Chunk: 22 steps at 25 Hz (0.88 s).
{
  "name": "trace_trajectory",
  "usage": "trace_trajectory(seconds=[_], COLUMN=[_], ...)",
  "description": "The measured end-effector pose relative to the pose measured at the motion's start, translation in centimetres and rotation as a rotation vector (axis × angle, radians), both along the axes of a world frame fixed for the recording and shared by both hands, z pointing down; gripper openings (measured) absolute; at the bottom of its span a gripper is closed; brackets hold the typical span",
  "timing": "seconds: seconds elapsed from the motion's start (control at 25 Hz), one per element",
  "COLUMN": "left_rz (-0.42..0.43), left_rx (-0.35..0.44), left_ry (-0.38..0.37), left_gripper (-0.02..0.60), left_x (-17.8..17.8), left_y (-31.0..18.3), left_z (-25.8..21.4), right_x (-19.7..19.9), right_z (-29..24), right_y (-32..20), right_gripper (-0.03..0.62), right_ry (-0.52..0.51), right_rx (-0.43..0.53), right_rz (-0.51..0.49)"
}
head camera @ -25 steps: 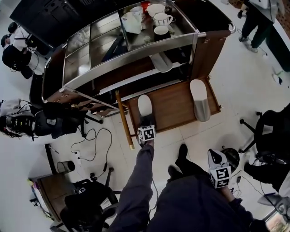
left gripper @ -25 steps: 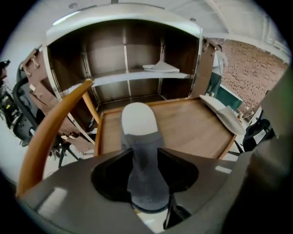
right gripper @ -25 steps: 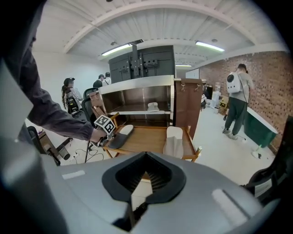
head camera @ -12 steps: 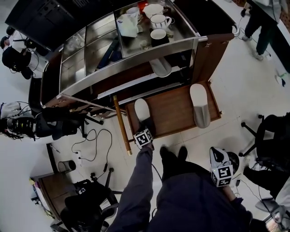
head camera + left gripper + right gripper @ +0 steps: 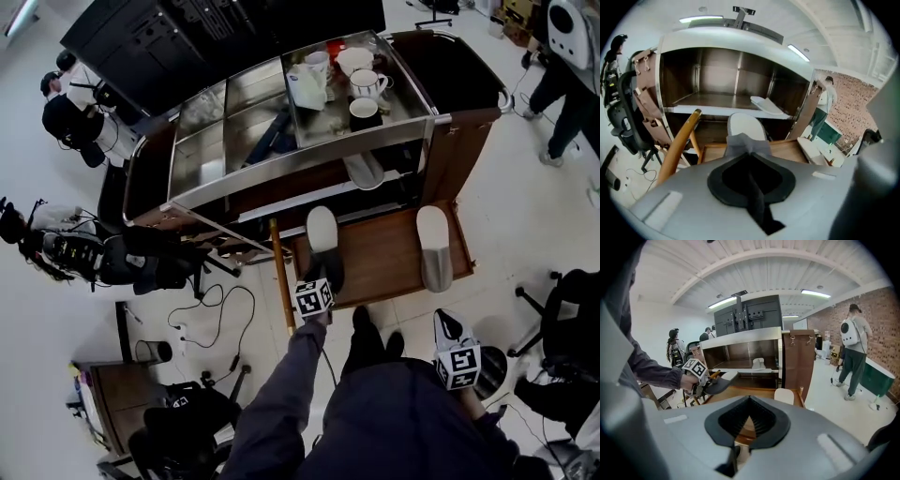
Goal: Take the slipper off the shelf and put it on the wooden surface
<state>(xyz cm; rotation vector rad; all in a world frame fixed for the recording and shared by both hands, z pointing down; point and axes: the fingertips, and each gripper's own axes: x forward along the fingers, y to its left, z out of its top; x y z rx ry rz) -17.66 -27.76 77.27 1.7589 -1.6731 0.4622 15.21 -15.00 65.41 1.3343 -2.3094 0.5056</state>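
A white and grey slipper (image 5: 323, 237) lies over the left part of the wooden surface (image 5: 380, 258), toe toward the cart. My left gripper (image 5: 323, 277) is at its heel. In the left gripper view the jaws are closing and pinch the grey heel fabric (image 5: 746, 142). The right gripper view shows that slipper (image 5: 717, 383) tilted up off the wood, dark sole showing. A second slipper (image 5: 434, 246) rests on the right of the wood. A third slipper (image 5: 363, 170) sits on the shelf (image 5: 300, 197). My right gripper (image 5: 448, 328) hangs back near my body, shut and holding nothing.
The steel cart top (image 5: 244, 122) carries cups (image 5: 367, 84) and cloths. A wooden pole (image 5: 282, 272) leans left of the wooden surface. A cart door (image 5: 464, 150) stands open at the right. Chairs, cables and people stand around on the white floor.
The head view has shifted, so the cart sits farther right and lower in the picture. My left gripper stays at the heel of the left slipper. The right gripper has hardly moved.
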Motion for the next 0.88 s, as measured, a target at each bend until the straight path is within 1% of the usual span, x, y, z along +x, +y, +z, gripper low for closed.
trace_trajectory(seconds=[0.08, 0.16, 0.24, 0.32, 0.4, 0.48, 0.64, 0.76, 0.8, 0.88], left_rz=[-0.004, -0.024, -0.051, -0.072, -0.071, -0.067, -0.084, -0.077, -0.067, -0.047], left_rx=[0.051, 0.092, 0.121, 0.127, 0.123, 0.115, 0.063, -0.013, -0.028, -0.021], left_ry=[0.039, 0.058, 0.058, 0.047, 0.033, 0.028, 0.028, 0.036, 0.022, -0.024], left_gripper=[0.026, 0.026, 0.026, 0.026, 0.026, 0.026, 0.025, 0.029, 0.034, 0.043], left_x=[-0.6, -2.2, -4.5, -6.9, -8.6, -9.5, -9.5, -8.7, -8.5, -8.4], left_y=[-2.3, -5.4, -9.5, -13.8, -17.9, -21.7, -27.4, -28.9, -29.0, -29.0], left_z=[-3.1, -5.4, -6.7, -6.9, -6.4, -5.4, -3.0, -0.8, -0.2, -0.2], right_x=[-0.7, -1.1, -1.5, -1.5, -1.0, 0.0, 1.9, 2.4, 2.6, 2.9], right_z=[-0.5, -0.6, -0.7, -0.6, -0.4, -0.1, 0.1, 0.2, 0.3, 0.2], right_y=[-1.0, -1.7, -2.1, -2.4, -2.3, -2.2, -1.9, -1.5, -1.5, -1.3], right_gripper=[0.002, 0.002, 0.002, 0.002, 0.002, 0.002, 0.002, 0.002, 0.002, 0.002], right_ry=[-0.012, -0.015, -0.008, 0.004, 0.02, 0.036, 0.064, 0.084, 0.09, 0.097], right_rx=[0.013, 0.014, 0.011, 0.002, -0.021, -0.047, -0.074, -0.086, -0.087, -0.082], right_rz=[0.008, 0.023, 0.042, 0.07, 0.112, 0.169, 0.282, 0.313, 0.315, 0.312])
